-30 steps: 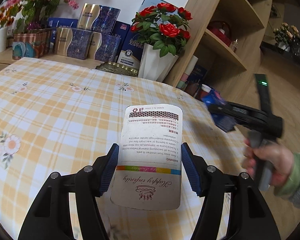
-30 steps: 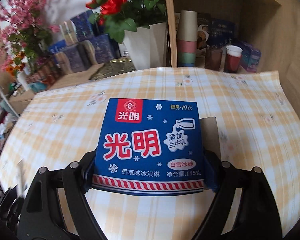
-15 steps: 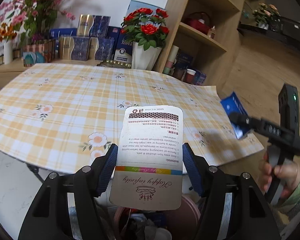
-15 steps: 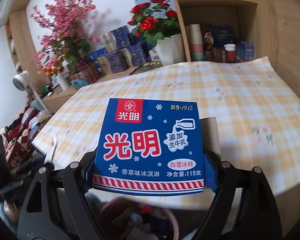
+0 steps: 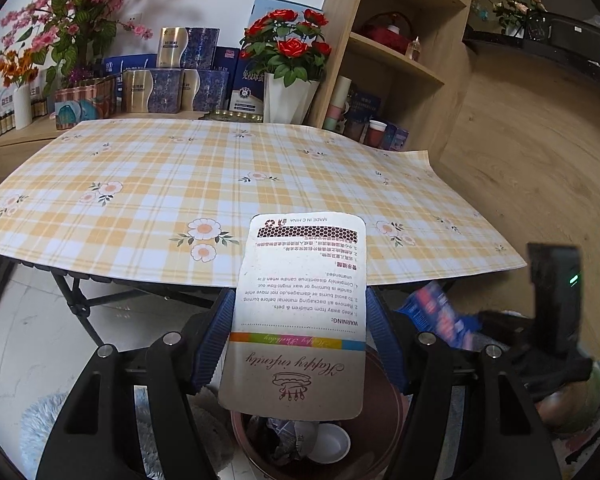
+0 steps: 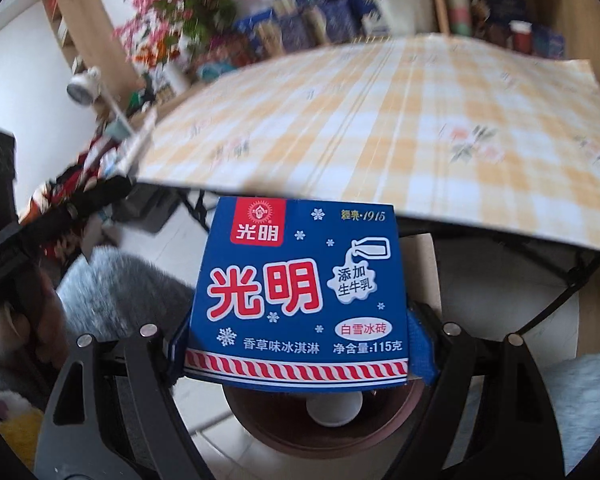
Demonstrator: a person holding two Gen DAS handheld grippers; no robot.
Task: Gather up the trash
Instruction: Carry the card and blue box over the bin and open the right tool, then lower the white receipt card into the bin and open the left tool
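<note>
My left gripper (image 5: pixel 300 336) is shut on a white candle package card (image 5: pixel 300 312) with upside-down warning text, held above a brown trash bin (image 5: pixel 384 412) with crumpled trash and a white cup inside. My right gripper (image 6: pixel 300 344) is shut on a blue ice cream box (image 6: pixel 300 292) with red Chinese letters, held above the same brown bin (image 6: pixel 324 424). The right gripper and its blue box also show blurred in the left wrist view (image 5: pixel 440 316).
The table with the yellow plaid cloth (image 5: pixel 220 184) lies ahead, its front edge above the bin. Flower pots, gift boxes and a wooden shelf (image 5: pixel 396 56) stand behind it. A grey fluffy rug (image 6: pixel 116 292) lies on the tiled floor beside the bin.
Both grippers have pulled back off the table and dropped down below its front edge, over the trash bin. Each still holds its item.
</note>
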